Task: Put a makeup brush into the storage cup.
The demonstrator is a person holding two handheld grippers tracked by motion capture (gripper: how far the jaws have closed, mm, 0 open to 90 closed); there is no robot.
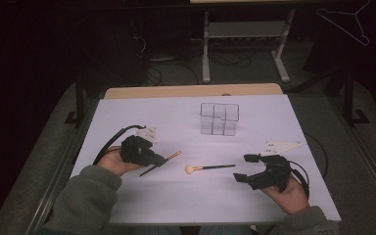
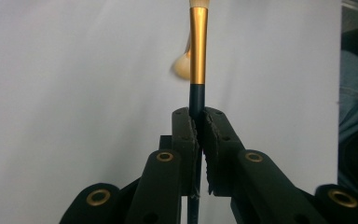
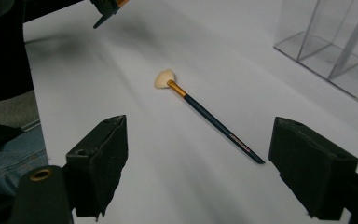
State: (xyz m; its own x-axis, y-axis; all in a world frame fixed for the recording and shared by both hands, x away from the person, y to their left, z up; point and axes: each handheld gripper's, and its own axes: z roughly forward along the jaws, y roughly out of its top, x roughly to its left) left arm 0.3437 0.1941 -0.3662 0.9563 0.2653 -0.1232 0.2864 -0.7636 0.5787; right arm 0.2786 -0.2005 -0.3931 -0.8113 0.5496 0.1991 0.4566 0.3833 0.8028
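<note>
Left gripper (image 1: 162, 159) clamps one brush (image 2: 197, 56) by its handle; right gripper (image 1: 244, 168) gapes wide, the second brush (image 1: 210, 168) lying just left, handle end toward it.

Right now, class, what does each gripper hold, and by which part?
Left gripper: a gold-ferruled makeup brush, clamped on its dark blue handle. Right gripper: open, holding nothing.

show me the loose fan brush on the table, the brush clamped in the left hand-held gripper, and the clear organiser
dark-handled fan brush with gold ferrule (image 3: 209, 119), right gripper view, mid handle
gold-ferruled dark-handled brush (image 2: 198, 46), left gripper view, gold ferrule
clear plastic compartment organiser (image 1: 219, 119), high view, front wall
</note>
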